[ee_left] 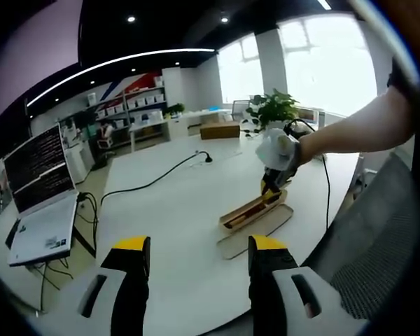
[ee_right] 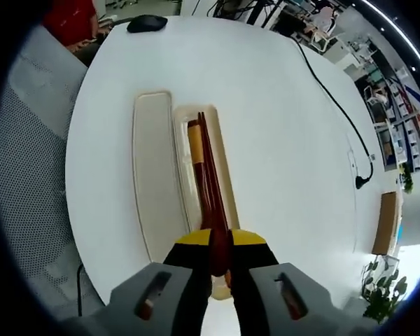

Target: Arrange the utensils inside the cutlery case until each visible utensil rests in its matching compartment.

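Note:
A beige cutlery case (ee_right: 225, 183) lies open on the white table, its lid (ee_right: 154, 175) flat beside it on the left. Dark red-brown chopsticks (ee_right: 208, 168) lie lengthwise over the case, and my right gripper (ee_right: 220, 241) is shut on their near end. A wooden-coloured utensil (ee_right: 194, 148) rests in the case beside them. In the left gripper view the case (ee_left: 246, 212) and lid (ee_left: 257, 229) sit ahead and to the right, with the right gripper (ee_left: 271, 187), held by a gloved hand, over the case's far end. My left gripper (ee_left: 199, 248) hangs open above the table, holding nothing.
A laptop (ee_left: 42, 210) stands at the left on a side table, and a black cable (ee_left: 154, 178) runs across the table. A mesh chair (ee_right: 28, 175) sits by the table's edge. A black mouse (ee_right: 147, 23), a wooden box (ee_right: 387, 224) and a plant (ee_left: 276, 108) stand farther off.

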